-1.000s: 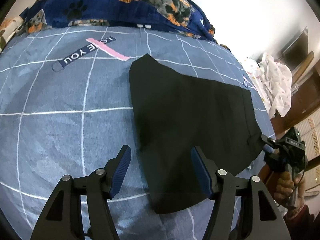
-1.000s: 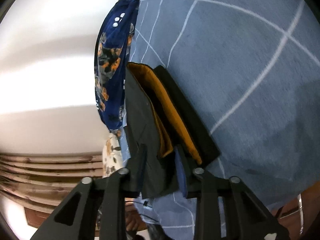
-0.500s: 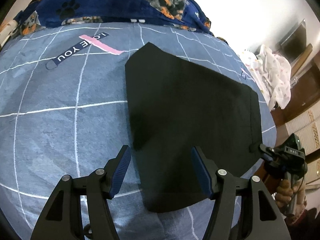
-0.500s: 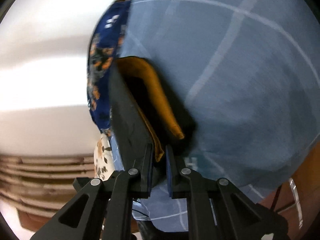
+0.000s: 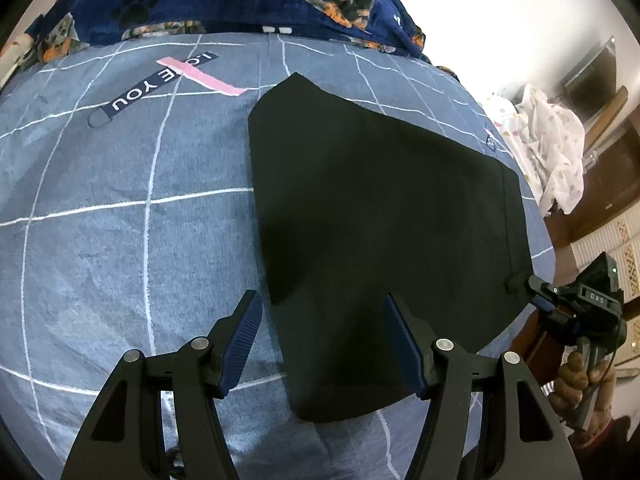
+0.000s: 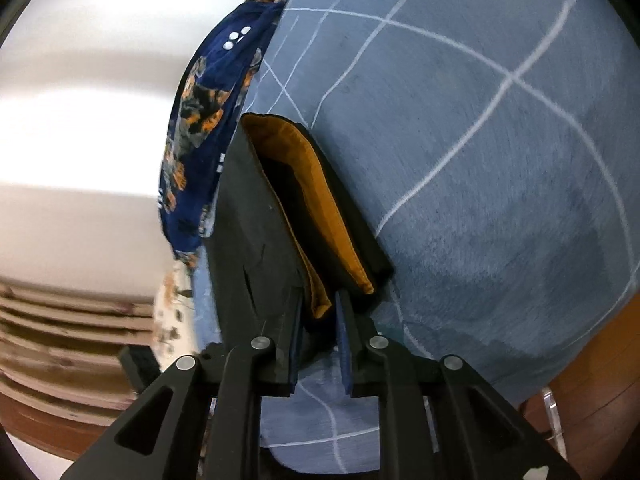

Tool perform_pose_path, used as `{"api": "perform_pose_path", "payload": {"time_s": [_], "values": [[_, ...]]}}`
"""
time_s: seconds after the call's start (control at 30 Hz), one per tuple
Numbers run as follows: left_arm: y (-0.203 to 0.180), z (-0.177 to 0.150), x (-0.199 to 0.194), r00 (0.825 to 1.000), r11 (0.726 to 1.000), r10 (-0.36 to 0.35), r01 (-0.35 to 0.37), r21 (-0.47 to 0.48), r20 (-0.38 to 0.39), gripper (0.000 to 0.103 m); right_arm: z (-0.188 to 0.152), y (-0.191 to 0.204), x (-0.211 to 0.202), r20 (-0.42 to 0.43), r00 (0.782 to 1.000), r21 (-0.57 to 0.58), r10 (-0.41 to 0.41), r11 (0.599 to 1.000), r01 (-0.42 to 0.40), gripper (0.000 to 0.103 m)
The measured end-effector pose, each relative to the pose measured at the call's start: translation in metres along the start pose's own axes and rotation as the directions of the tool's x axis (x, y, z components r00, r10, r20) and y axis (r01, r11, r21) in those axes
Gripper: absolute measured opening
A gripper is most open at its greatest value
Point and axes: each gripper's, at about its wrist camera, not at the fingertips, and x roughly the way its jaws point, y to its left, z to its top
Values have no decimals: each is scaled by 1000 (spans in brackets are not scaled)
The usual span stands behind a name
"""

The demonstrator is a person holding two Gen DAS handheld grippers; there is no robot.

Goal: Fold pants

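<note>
Black pants [image 5: 384,216] lie folded flat on a blue checked bedsheet [image 5: 120,240]. My left gripper [image 5: 322,312] is open and empty, hovering over the pants' near left edge. My right gripper [image 6: 319,300] is nearly closed around the waistband corner, where the orange lining [image 6: 320,220] shows between black layers; the fingers are slightly apart. The right gripper also shows in the left wrist view [image 5: 536,296] at the pants' right corner. The pants in the right wrist view [image 6: 256,240] are lifted a little at that corner.
A navy dog-print blanket [image 5: 248,4] lies along the bed's far edge. A white patterned cloth [image 5: 548,144] is heaped off the bed's right side. The bed edge runs close to the right gripper, with wooden furniture [image 6: 60,320] beyond.
The right gripper closed tightly on the waistband corner half a second ago, and its fingers now stand a little wider. The left gripper moved closer over the pants and stayed open.
</note>
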Motion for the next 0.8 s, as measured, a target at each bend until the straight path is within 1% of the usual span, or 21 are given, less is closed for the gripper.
{"api": "perform_pose_path", "payload": {"time_s": [0.1,0.17,0.23,0.33,0.4,0.43,0.47,0.53,0.6,0.7,0.77,0.8], "values": [[1,-1,-1,1000,1000,-2,2,-4,0,63,0,5,-2,14,999,-23,-34,999,35,16],[1,-1,0,1000,1000,-4,4,-7,0,63,1,5,-4,26,999,-27,-37,999,38,22],[3,-1,1,1000,1000,-5,5,-10,-6,63,2,4,-6,40,998,-25,-43,999,44,24],[5,-2,2,1000,1000,-6,6,-18,-10,63,4,1,-7,48,998,-6,-32,999,32,29],[7,-3,1,1000,1000,-8,8,-24,-10,63,5,-1,-9,60,997,-2,-41,999,41,41],[7,-3,1,1000,1000,-9,9,-27,-11,63,6,-3,-10,63,996,4,-55,998,55,54],[8,-3,1,1000,999,-11,11,-30,-11,63,7,-6,-12,71,996,21,-54,998,52,57],[8,-3,0,1000,999,-12,12,-35,-10,63,8,-10,-12,66,998,45,-23,999,20,57],[9,-3,0,1000,999,-12,12,-39,-11,63,8,-12,-12,63,998,56,-10,998,6,57],[10,-4,0,1000,999,-13,12,-43,-13,63,7,-8,-10,47,999,41,20,999,-22,56],[10,-4,0,1000,999,-13,12,-44,-16,63,6,-1,-8,40,999,10,10,1000,-10,47],[10,-5,0,1000,999,-13,12,-45,-15,63,5,1,-6,32,999,2,5,1000,-5,45]]}}
